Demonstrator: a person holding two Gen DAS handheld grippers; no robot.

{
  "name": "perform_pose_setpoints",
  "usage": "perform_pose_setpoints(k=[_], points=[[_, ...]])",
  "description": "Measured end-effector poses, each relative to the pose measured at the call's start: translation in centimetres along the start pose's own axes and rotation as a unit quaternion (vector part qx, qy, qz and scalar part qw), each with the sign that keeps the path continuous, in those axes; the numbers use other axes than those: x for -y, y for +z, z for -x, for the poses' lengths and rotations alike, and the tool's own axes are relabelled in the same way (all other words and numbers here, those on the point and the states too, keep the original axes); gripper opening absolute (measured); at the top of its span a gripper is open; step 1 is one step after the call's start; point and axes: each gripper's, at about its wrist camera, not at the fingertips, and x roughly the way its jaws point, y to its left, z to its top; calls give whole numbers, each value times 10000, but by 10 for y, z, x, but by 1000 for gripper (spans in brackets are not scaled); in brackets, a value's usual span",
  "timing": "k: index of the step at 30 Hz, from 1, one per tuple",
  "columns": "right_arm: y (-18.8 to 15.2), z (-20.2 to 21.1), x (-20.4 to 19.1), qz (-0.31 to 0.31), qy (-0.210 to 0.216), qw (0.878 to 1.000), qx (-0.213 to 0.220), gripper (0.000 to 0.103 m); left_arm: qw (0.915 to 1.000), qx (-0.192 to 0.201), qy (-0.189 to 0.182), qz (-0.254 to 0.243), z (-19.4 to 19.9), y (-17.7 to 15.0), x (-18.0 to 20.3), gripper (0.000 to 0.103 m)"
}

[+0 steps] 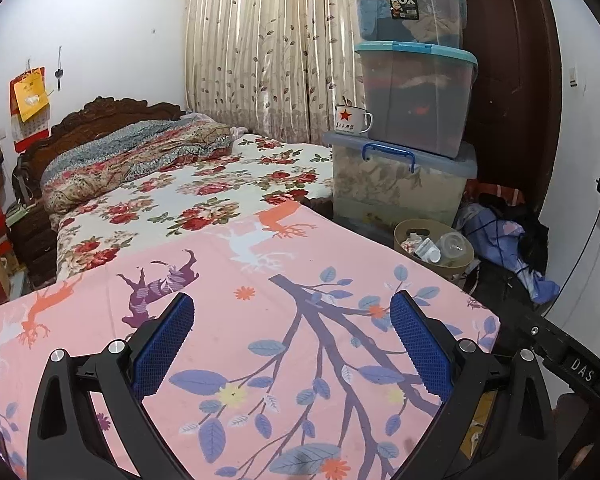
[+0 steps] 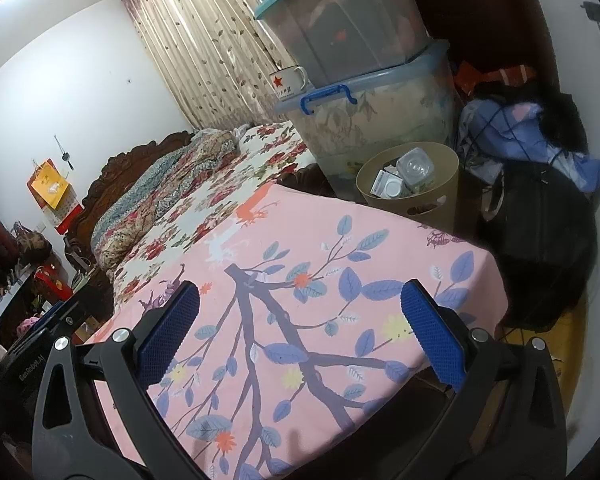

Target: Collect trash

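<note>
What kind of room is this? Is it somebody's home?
Most likely a bedroom in a lived-in home. A bed with a carved headboard and flowered quilt stands by the curtains, plastic storage boxes full of clothes are stacked beside it, and a small wastebasket sits on the floor.

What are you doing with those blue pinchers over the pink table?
Collecting trash. Both grippers, left and right, are open and hold nothing, hovering over the pink cloth. No loose trash shows on it. The bin beyond the table's far edge already holds a clear bottle and white containers.
</note>
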Motion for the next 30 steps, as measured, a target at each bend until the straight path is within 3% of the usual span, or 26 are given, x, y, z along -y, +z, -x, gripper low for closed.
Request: perform_pose_setpoints(k=[6, 10, 15, 25, 30], points=[[0, 0, 1, -36, 7, 10000, 2, 100, 9998, 73, 54, 166, 1, 0, -7, 95], [-1, -1, -2, 32, 47, 10000, -63, 100, 9992, 200, 289, 197, 4, 1, -8, 94], [-3, -2, -6, 153, -4, 9999, -71, 100, 9992, 150, 266, 266, 4, 3, -11, 95], [-5, -1, -10, 274, -12, 9996, -62, 100, 9992, 5, 388, 55, 1, 2, -6, 95], [-5, -5, -6, 179, -18, 9997, -166, 100, 9976, -38, 664, -184, -2, -1, 2, 95]])
